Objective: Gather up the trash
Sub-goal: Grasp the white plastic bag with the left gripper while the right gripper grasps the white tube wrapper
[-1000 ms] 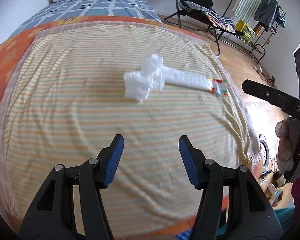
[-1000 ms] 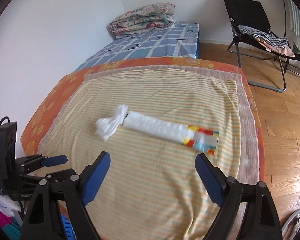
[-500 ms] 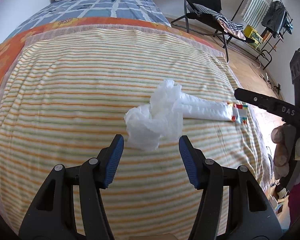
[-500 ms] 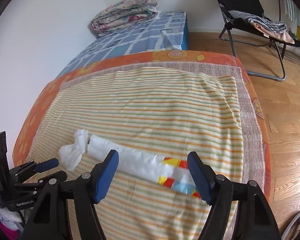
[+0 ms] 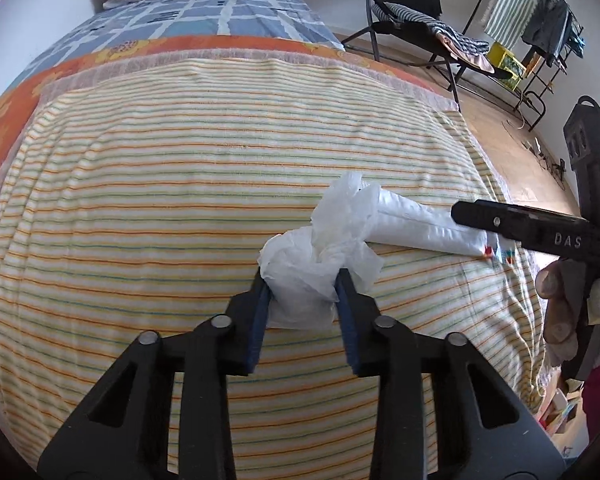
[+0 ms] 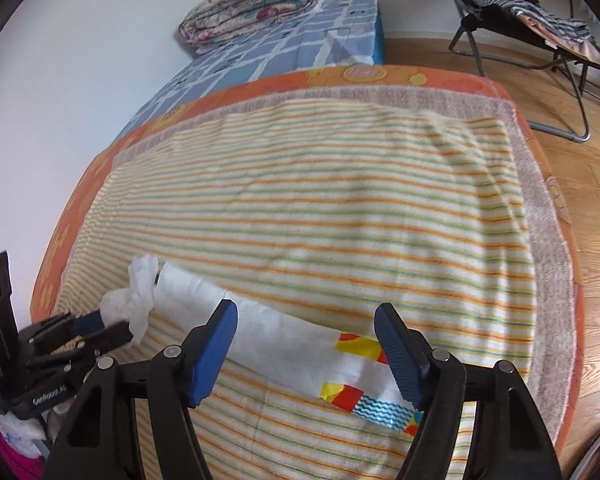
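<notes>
Left gripper closing, pads pressing crumpled tissue on striped blanket. Right gripper spread wide, straddling white wrapper – not clamped. Risk: tissue tears or slips from thin pinch; wrapper rolls aside – soft blanket bunches into jaws.

A crumpled tissue lies on a towel spread over a bed, touching the near end of a long wrapper that stretches away to the right in the left wrist view. The left tool has the tissue between its closing jaws; the right tool straddles the wrapper. Folded bedding sits at the bed's far end, a folding chair on the floor beyond the bed, to its right.
</notes>
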{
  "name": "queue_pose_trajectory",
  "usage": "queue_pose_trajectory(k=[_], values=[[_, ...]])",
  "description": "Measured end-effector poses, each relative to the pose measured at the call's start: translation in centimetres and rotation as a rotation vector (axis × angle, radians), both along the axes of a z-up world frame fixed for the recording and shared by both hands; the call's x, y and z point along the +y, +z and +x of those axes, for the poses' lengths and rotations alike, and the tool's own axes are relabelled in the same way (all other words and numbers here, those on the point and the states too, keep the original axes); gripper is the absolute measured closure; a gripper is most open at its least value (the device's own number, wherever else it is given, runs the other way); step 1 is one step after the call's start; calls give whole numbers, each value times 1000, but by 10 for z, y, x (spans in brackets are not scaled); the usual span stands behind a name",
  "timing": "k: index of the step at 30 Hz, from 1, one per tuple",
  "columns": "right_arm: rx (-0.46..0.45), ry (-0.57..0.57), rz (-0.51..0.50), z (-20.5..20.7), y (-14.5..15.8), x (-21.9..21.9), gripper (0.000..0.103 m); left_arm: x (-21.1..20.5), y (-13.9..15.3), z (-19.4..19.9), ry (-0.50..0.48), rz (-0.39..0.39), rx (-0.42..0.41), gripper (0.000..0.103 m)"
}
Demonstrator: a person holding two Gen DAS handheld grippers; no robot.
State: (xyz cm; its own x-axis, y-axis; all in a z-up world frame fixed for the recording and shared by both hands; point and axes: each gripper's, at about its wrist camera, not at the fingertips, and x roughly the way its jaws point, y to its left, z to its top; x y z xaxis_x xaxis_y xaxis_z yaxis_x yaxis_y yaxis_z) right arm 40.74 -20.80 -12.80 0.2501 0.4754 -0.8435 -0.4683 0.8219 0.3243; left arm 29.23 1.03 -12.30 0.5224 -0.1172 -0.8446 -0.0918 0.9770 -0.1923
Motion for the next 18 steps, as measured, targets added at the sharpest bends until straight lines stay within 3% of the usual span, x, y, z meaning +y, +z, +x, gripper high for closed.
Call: queue_pose_trajectory(k=[5, 10, 13, 18], values=[[-2, 112, -26, -17, -1, 16, 31, 7, 3, -3, 17, 16, -13, 79], [-64, 222, -157, -39, -4, 36, 39, 23, 4, -7, 63, 0, -12, 80], [-127, 244, -265, -50, -6, 44, 51, 28, 5, -11, 74, 2, -12, 81], [-146, 230, -309, -60, -2, 44, 71, 30, 12, -20, 80, 12, -22, 81]])
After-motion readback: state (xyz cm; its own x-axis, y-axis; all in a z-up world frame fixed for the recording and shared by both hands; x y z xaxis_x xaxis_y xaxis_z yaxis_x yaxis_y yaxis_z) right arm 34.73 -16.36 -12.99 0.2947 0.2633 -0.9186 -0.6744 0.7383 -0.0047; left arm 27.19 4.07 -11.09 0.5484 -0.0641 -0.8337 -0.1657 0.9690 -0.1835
